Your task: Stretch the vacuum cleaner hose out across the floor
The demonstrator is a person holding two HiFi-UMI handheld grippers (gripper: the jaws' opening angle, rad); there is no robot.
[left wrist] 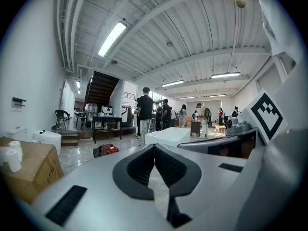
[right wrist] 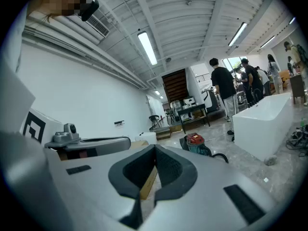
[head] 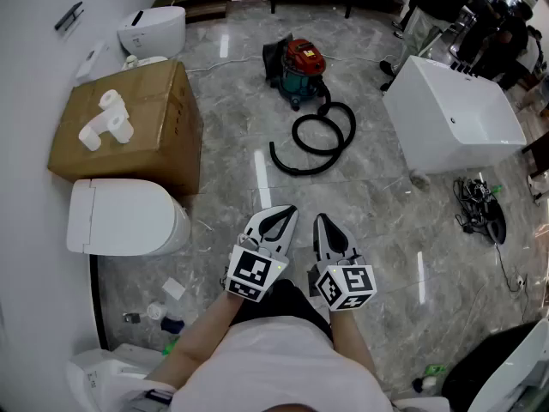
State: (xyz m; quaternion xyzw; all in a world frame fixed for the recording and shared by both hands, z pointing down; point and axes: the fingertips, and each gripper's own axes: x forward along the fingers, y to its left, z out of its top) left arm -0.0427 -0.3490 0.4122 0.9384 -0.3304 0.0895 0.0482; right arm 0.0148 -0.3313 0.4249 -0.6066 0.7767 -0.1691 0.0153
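Vac hose (head: 352,129) lies coiled in loops on the floor (head: 386,230), just beside the red vac (head: 302,65), on the side nearer the person. Well short of it, left tongs (head: 286,215) & right tongs (head: 321,223) sit side by side, both pinched shut, nothing in either. Cardboard box (head: 146,136) off left, white tub (head: 446,118) off right.

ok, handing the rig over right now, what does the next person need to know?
Left claw shut, empty. Right claw shut, empty. Both held side by side, short of the hose.
Vacuum cleaner stands on the floor ahead; its black hose lies coiled in front of it.
Done: nothing yet. Left: reach the hose, grip its free end, pull it out straight.
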